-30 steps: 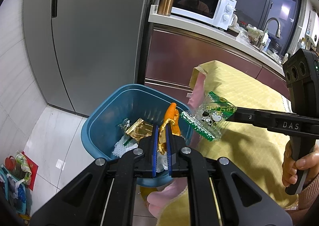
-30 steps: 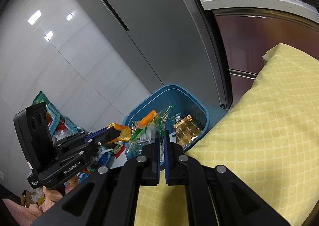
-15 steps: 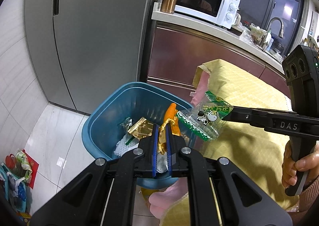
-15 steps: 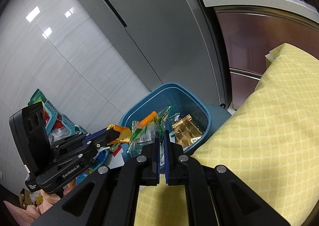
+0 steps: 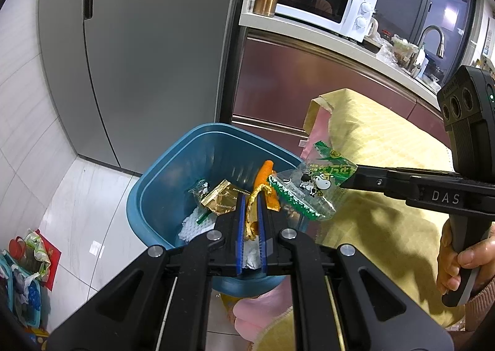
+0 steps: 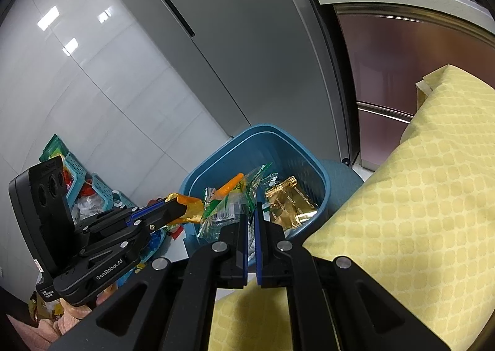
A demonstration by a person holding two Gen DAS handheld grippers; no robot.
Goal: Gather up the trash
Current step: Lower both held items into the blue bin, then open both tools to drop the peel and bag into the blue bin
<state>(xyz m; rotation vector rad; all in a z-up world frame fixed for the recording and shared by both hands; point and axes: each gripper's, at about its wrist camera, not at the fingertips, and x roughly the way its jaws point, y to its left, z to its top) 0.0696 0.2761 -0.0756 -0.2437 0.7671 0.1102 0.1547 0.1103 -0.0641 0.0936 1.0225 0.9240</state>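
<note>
Left gripper [image 5: 251, 205] angled downward, jaws clamped on an orange wrapper [image 5: 266, 177]. Right gripper [image 6: 250, 211], held by a hand [image 5: 458, 261], jaws clamped on a green-printed wrapper [image 5: 312, 184], just right of the left gripper.

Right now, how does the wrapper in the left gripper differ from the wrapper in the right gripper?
The left gripper pinches an orange wrapper, narrow and crumpled. The right gripper pinches a clear wrapper with green print and a cartoon cow, wider and flatter. Both hang over the blue bin, not yet dropped.

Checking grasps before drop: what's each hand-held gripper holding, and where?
Left hand-held gripper: orange-gold wrapper, lower end. Right hand-held gripper: clear cow-print wrapper, one edge.
</note>
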